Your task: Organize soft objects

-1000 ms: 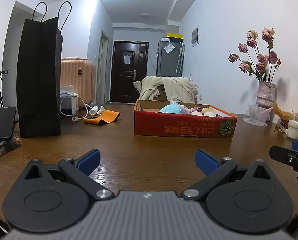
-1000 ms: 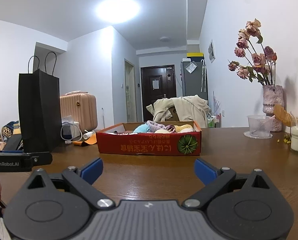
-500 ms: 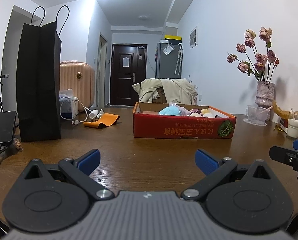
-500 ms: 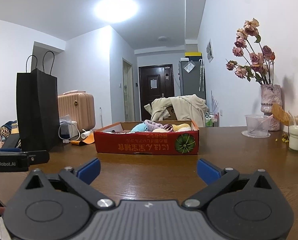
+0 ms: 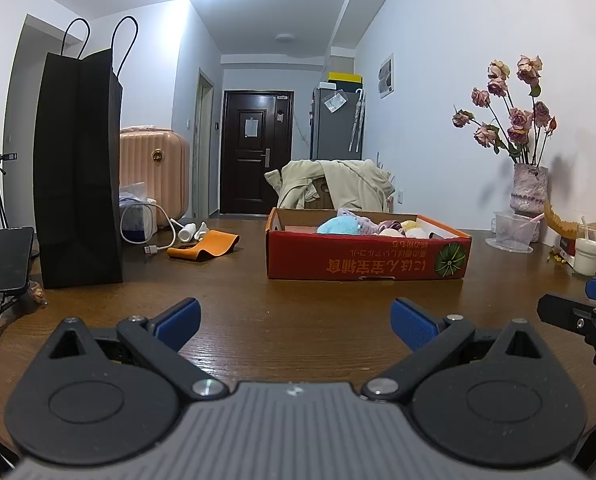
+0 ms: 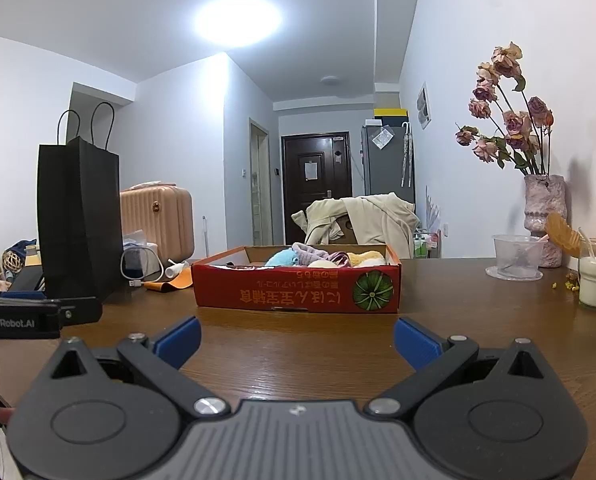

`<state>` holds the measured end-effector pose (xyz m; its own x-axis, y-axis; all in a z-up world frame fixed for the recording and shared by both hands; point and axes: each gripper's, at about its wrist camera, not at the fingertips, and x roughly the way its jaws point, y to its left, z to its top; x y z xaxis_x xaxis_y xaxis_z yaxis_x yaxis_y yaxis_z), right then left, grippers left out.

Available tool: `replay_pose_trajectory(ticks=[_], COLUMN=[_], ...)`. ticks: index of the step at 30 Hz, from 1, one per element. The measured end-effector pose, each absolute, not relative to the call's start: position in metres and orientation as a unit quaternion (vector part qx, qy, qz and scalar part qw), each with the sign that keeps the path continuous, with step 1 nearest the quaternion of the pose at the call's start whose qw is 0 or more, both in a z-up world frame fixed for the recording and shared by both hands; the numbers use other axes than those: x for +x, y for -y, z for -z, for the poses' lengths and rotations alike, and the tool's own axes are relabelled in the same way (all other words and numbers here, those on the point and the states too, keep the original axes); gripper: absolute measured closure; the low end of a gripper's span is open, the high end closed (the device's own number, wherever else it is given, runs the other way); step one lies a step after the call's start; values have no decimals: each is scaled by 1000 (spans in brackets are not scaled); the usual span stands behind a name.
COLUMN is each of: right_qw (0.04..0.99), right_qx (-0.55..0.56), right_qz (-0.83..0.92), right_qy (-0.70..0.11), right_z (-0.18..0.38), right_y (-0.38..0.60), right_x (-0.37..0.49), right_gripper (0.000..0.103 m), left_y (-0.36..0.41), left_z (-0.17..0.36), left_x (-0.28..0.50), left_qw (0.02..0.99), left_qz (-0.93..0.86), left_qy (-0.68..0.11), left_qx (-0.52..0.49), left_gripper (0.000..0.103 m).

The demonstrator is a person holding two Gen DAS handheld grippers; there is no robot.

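A shallow red cardboard box (image 5: 367, 258) (image 6: 298, 290) stands on the brown wooden table (image 5: 298, 304), holding several soft items: a light blue plush (image 5: 335, 225) (image 6: 282, 258), a lilac cloth (image 5: 359, 218) (image 6: 311, 251) and yellow and cream pieces (image 5: 411, 229) (image 6: 365, 258). My left gripper (image 5: 296, 320) hovers low over the table, well short of the box, open and empty. My right gripper (image 6: 298, 338) is likewise open and empty, facing the box's front wall. Each gripper shows at the edge of the other's view.
A tall black paper bag (image 5: 78, 168) (image 6: 80, 220) stands at the left, with a phone (image 5: 8, 256), a white cable (image 5: 154, 236) and an orange strap (image 5: 204, 249) near it. At the right are a vase of dried roses (image 5: 527, 196) (image 6: 543, 220), a clear plastic bowl (image 6: 515, 256) and a white drink cup (image 6: 595, 280).
Both wrist views have tilted slightly upward and the box sits lower in the frames. Both grippers stay open and empty.
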<state>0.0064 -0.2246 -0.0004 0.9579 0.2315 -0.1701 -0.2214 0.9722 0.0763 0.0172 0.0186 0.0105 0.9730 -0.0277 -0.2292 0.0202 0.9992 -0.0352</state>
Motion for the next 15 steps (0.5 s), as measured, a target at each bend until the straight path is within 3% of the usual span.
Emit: replay_pose_trajectory(ticks=[15], right_qw=[989], right_qx=[31], right_qz=[-114], right_qy=[-91], right_z=[1], right_y=[225], right_x=[7], right_gripper=[0], left_y=[-19], left_z=[-14], left_x=[14], left_qw=[994], left_qz=[11], left_qy=[-108], left_qx=[-14], left_gripper=[0])
